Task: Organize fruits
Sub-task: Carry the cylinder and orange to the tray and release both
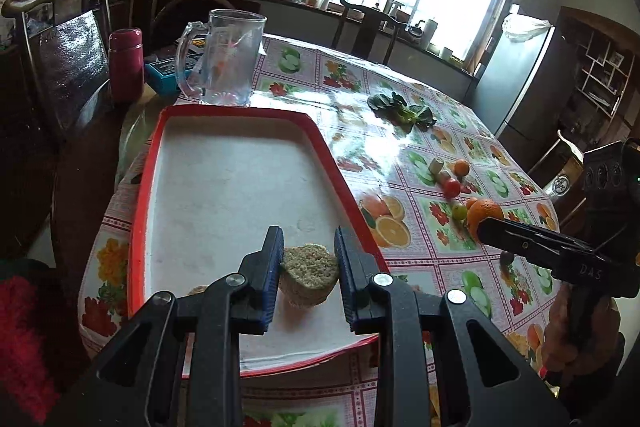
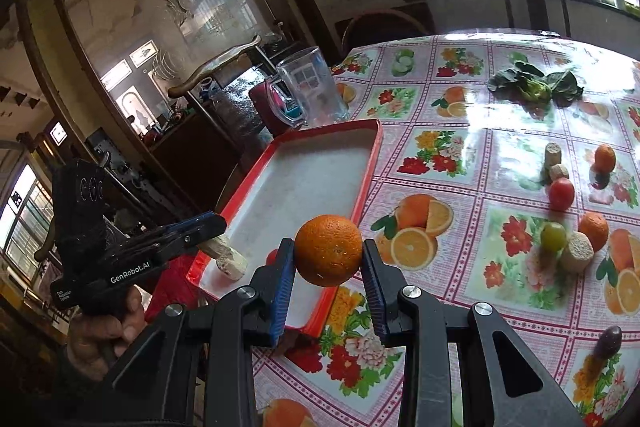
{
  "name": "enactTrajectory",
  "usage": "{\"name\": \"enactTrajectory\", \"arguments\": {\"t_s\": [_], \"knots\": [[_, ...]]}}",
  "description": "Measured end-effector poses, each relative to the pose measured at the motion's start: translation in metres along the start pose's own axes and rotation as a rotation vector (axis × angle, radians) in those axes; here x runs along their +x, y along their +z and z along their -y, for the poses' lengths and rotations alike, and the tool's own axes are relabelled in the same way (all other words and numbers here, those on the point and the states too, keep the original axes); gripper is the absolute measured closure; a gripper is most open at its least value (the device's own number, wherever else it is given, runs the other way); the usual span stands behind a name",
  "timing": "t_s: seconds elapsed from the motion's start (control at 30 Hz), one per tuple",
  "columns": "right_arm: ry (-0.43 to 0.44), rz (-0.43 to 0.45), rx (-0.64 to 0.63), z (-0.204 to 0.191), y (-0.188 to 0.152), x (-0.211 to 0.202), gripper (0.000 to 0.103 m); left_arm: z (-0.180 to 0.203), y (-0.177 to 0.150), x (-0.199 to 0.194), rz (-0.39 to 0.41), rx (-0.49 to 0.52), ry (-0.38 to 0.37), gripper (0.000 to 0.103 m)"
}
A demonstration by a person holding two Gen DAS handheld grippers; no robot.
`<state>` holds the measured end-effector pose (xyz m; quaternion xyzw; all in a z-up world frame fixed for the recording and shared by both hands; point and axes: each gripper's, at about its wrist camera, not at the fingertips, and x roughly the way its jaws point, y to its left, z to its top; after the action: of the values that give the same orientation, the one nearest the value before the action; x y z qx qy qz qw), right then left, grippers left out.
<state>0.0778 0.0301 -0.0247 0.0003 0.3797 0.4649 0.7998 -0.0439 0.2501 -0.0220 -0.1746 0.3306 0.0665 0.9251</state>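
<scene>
From the left wrist camera, the left gripper (image 1: pixel 308 269) is clamped on a round, pale-green cut chunk (image 1: pixel 307 279), its blue pads (image 1: pixel 273 263) pressing both sides, and holds it over the near end of the red-rimmed tray (image 1: pixel 144 211), whose white floor stretches ahead of the fingers. Beyond the tray's far end stands a clear glass mug (image 1: pixel 224 57), with a maroon flask (image 1: pixel 126 63) off to its left. To the right of the fingers, over the fruit-print tablecloth (image 1: pixel 404 155), the right gripper (image 1: pixel 482 227) comes in from the side with an orange (image 1: pixel 482 213) at its tip. Further ahead lie a tomato (image 1: pixel 453 187), a green grape (image 1: pixel 459 212) and leafy greens (image 1: pixel 404 111). From the right wrist camera, the right gripper (image 2: pixel 329 255) pinches the orange (image 2: pixel 329 249) between its pads, just above the tray's (image 2: pixel 370 163) right-hand rim. Left of it, the left gripper (image 2: pixel 212 227) reaches over the tray's near corner, where a second pale chunk (image 2: pixel 231 263) lies on the floor. Off to the right on the cloth sit the tomato (image 2: pixel 561 193), the grape (image 2: pixel 553 237), small tangerines (image 2: pixel 605 158) and a dark purple fruit (image 2: pixel 608 341).
</scene>
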Motion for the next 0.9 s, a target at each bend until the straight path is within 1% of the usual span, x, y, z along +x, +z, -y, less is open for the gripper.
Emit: {"name": "enactTrajectory", "arguments": {"t_s": [0.27, 0.53, 0.77, 0.9], "knots": [[0.041, -0.032, -0.023, -0.02, 0.019, 0.033, 0.07, -0.024, 0.009, 0.004, 0.005, -0.025, 0.039, 0.079], [0.055, -0.073, -0.036, -0.029, 0.025, 0.065, 0.07, -0.044, 0.018, 0.016, -0.007, -0.047, 0.071, 0.079], [0.051, -0.124, -0.036, -0.027, 0.027, 0.093, 0.07, -0.054, 0.02, 0.038, -0.048, -0.058, 0.088, 0.079], [0.043, -0.181, -0.059, -0.031, 0.024, 0.117, 0.07, -0.059, 0.017, 0.05, -0.082, -0.07, 0.093, 0.079]]}}
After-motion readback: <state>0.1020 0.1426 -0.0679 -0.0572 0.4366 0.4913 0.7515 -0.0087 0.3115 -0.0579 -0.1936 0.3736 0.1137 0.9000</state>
